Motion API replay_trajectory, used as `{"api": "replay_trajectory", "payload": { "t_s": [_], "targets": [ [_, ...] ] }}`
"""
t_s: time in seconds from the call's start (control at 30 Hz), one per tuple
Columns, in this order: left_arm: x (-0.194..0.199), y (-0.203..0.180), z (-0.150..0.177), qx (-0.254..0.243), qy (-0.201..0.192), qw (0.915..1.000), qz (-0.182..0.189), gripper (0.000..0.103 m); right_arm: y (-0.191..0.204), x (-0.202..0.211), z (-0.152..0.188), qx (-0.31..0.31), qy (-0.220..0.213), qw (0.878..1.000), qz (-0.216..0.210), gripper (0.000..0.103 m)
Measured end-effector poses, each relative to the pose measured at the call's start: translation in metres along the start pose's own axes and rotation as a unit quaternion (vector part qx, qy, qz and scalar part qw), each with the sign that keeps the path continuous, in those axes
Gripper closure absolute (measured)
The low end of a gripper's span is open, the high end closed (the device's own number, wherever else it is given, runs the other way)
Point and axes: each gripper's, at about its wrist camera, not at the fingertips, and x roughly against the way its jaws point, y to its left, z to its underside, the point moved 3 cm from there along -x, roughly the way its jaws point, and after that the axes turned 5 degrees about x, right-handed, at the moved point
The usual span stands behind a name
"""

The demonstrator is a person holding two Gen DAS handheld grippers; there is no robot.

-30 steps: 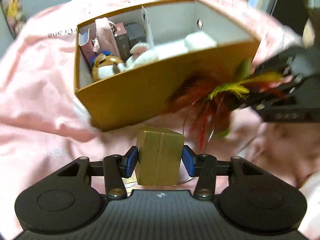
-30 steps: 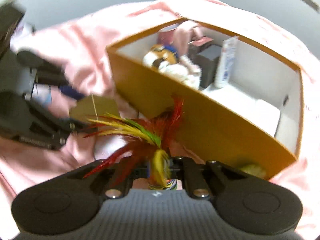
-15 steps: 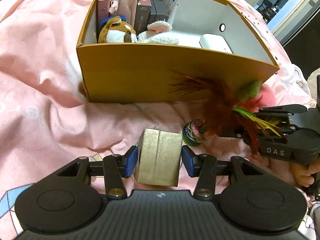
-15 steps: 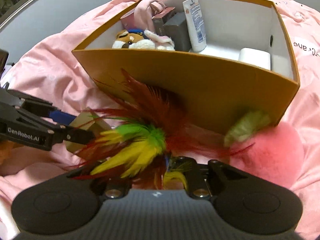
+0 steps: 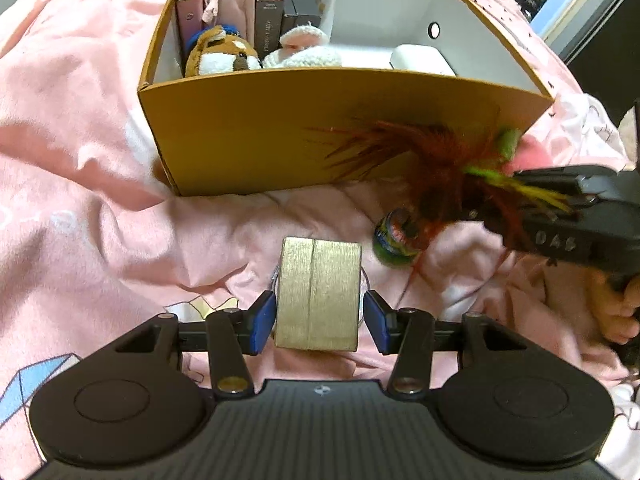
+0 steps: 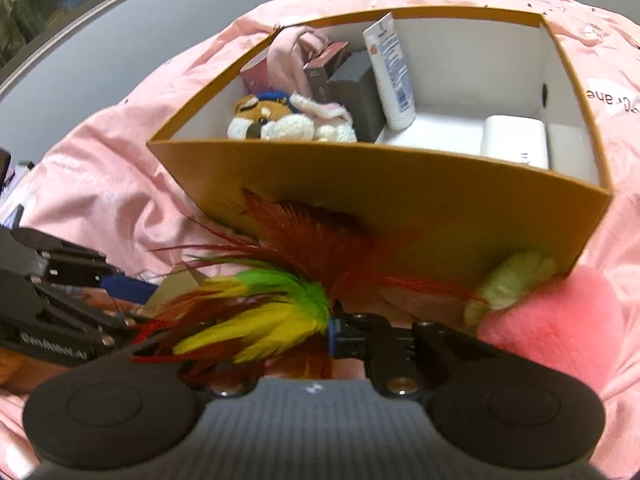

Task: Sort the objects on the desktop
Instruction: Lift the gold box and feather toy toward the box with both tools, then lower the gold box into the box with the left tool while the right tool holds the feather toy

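Note:
My left gripper (image 5: 320, 316) is shut on a gold box (image 5: 318, 292), its blue pads on the box's two sides, low over the pink bedspread (image 5: 80, 168). The right gripper (image 6: 326, 336) is closing on a feather shuttlecock (image 6: 280, 300), with the red, green and yellow feathers pinched between its jaws. In the left wrist view the right gripper (image 5: 516, 196) comes in from the right, and the shuttlecock's round base (image 5: 394, 236) points left, close to the gold box. An orange storage box (image 5: 280, 128) stands open just beyond both grippers.
Inside the orange box (image 6: 400, 208) are plush toys (image 6: 288, 124), dark cartons (image 6: 356, 92), a white tube (image 6: 392, 76) and a white case (image 6: 514, 140). A pink fluffy ball (image 6: 560, 320) with a green tuft lies at its right front corner. A hand (image 5: 620, 308) holds the right gripper.
Both grippers have rolled level. The right gripper has sunk a little with the shuttlecock, whose feathers now fan to the left. The gold box stays in the left gripper, lower over the cloth.

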Motion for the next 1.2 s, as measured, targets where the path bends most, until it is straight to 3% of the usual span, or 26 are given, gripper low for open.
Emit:
{"api": "replay_trajectory", "payload": {
  "t_s": [0.2, 0.37, 0.47, 0.63, 0.8, 1.03, 1.2],
  "targets": [
    [0.008, 0.001, -0.001, 0.008, -0.014, 0.9999, 0.004, 0.051, 0.003, 0.019, -0.001, 0.001, -0.020, 1.000, 0.009, 0.093],
    [0.038, -0.002, -0.013, 0.033, -0.038, 0.9972, 0.055, 0.051, 0.001, 0.050, -0.009, -0.001, -0.034, 0.999, 0.006, 0.094],
    [0.062, -0.012, -0.025, 0.020, -0.068, 0.9949, 0.072, 0.051, 0.001, 0.073, -0.018, 0.004, -0.048, 0.999, -0.003, 0.094],
    [0.093, -0.040, -0.057, -0.052, -0.124, 0.9887, 0.067, 0.051, -0.001, 0.118, -0.041, 0.019, -0.093, 0.995, 0.006, 0.094],
    [0.096, -0.076, -0.097, -0.144, -0.163, 0.9756, 0.030, 0.051, -0.013, 0.143, -0.069, 0.041, -0.129, 0.989, 0.052, 0.094],
    [0.051, -0.110, -0.147, -0.220, -0.151, 0.9636, 0.007, 0.051, -0.047, 0.132, -0.104, 0.042, -0.142, 0.982, 0.113, 0.094],
    [0.016, -0.125, -0.170, -0.296, -0.153, 0.9429, 0.004, 0.051, -0.077, 0.114, -0.120, 0.008, -0.142, 0.982, 0.121, 0.094]
  ]
}}
